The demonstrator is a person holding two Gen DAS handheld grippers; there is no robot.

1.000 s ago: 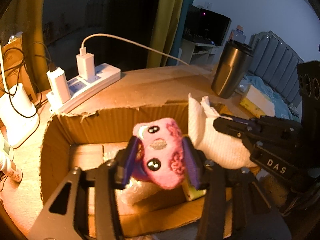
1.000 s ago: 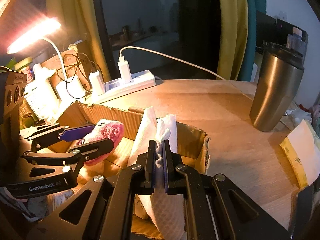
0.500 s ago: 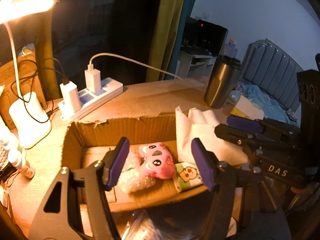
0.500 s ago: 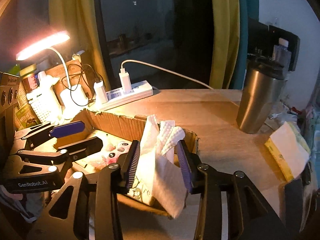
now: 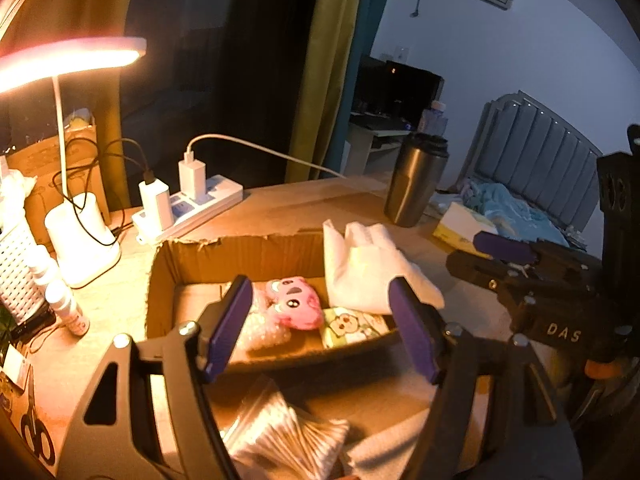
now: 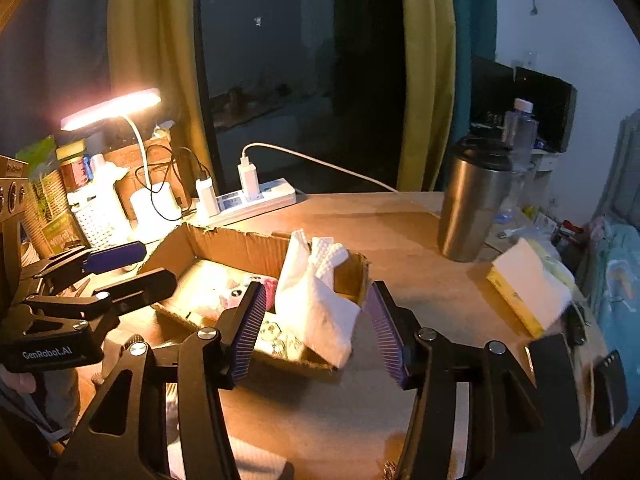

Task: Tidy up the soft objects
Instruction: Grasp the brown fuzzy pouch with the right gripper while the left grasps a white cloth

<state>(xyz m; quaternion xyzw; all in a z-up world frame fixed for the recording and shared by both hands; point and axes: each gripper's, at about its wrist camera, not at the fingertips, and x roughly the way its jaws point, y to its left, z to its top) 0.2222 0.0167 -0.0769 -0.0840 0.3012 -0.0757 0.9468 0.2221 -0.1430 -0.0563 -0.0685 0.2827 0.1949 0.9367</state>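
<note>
A shallow cardboard box (image 5: 240, 250) sits on the desk. In it lie a pink plush toy (image 5: 294, 306), a bubble-wrap piece (image 5: 260, 326) and a small yellow-green tissue pack (image 5: 352, 330). A white paper towel (image 5: 368, 276) droops over the box's right end; it also shows in the right wrist view (image 6: 316, 300). My left gripper (image 5: 320, 328) is open and empty, held back above the box's near edge. My right gripper (image 6: 316, 332) is open and empty, near the paper towel. A clear bag of cotton swabs (image 5: 288, 436) lies below the left gripper.
A steel tumbler (image 6: 474, 200) stands at the back right. A white power strip (image 6: 248, 202) with chargers and a lit desk lamp (image 5: 80, 236) are behind the box. A yellow-edged packet (image 6: 524, 286) lies right. Small bottles (image 5: 66, 304) and scissors (image 5: 34, 436) are at the left edge.
The left gripper opened, dropped the pink plush into the box and pulled back. The right gripper opened, let go of the paper towel and drew back too.
</note>
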